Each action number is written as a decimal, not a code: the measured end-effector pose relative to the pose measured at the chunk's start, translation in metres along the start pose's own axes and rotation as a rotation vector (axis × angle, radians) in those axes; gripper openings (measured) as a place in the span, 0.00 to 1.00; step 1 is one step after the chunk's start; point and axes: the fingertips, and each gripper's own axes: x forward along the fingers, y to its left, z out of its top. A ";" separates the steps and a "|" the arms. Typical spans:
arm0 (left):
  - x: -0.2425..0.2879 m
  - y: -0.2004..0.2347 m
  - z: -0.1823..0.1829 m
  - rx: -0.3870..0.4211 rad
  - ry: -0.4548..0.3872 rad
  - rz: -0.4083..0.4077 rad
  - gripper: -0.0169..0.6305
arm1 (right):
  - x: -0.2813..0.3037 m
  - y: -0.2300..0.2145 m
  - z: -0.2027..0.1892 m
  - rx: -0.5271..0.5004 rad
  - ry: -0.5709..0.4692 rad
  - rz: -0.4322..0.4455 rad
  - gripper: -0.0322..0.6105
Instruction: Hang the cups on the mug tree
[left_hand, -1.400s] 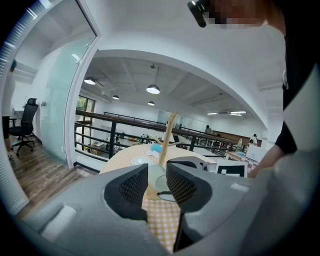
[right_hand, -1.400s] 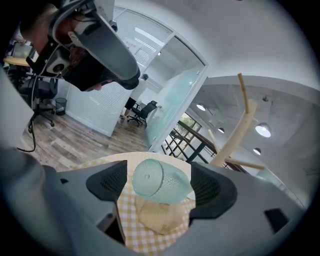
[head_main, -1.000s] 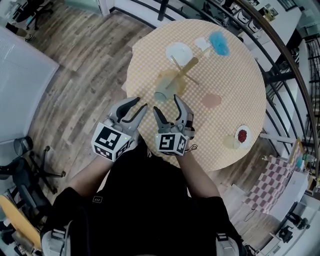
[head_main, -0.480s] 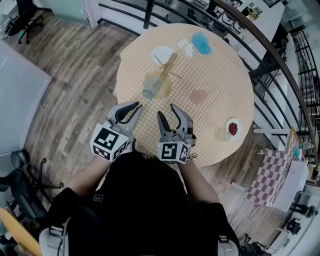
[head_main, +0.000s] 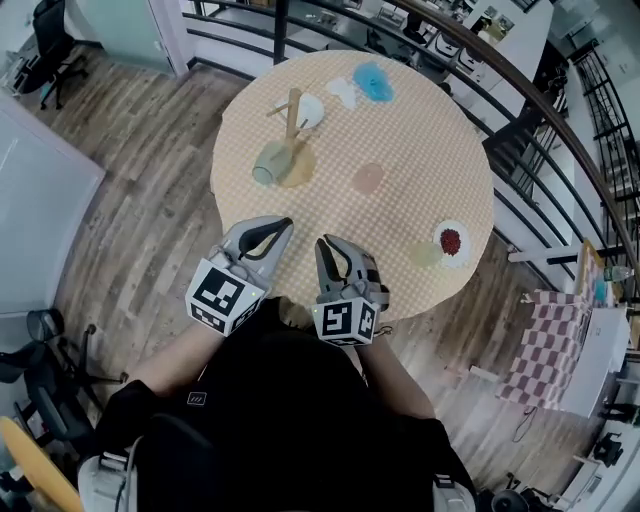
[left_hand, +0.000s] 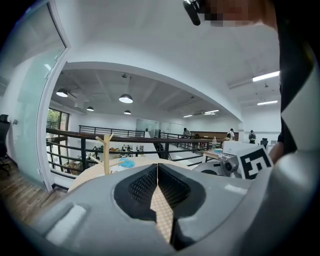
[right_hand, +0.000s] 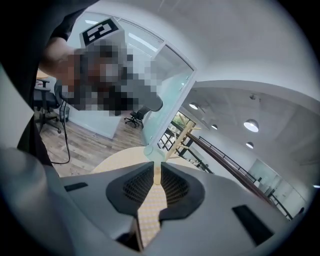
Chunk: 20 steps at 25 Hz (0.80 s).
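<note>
One cup (head_main: 268, 163) is judged to be hung already: a pale green one is seen sideways at a low peg of the tree (head_main: 293, 108), over the tree's round base. The tree is stood near the far left edge of the table (head_main: 420, 150), and its upper pegs are seen bare. Just beyond it two white things (head_main: 311, 110) and a blue thing (head_main: 375, 82) are laid on the cloth. Whether these are cups left to be hung cannot be told, as they are too small and blurred. If they are, most of the task is judged to be left.

No cup is held at this moment. The left gripper (head_main: 286, 223) is clenched, its jaws pressed together with nothing between them. The right gripper (head_main: 322, 243) has just been closing, and its jaws are brought all but together, likewise on nothing. Both are held side by side at the near edge of the table, well apart from the tree and the cup.

The cup is seen as a plain, smooth, pale green cylinder. Its handle cannot be made out.
</note>
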 end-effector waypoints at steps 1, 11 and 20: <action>0.000 -0.011 0.002 0.005 -0.005 0.007 0.04 | -0.013 0.000 -0.001 0.014 -0.008 0.008 0.13; -0.001 -0.102 0.028 -0.051 -0.055 -0.003 0.04 | -0.131 -0.011 -0.023 0.143 -0.069 0.077 0.11; -0.008 -0.128 0.033 -0.086 -0.060 -0.035 0.03 | -0.182 -0.038 -0.048 0.202 -0.020 -0.034 0.11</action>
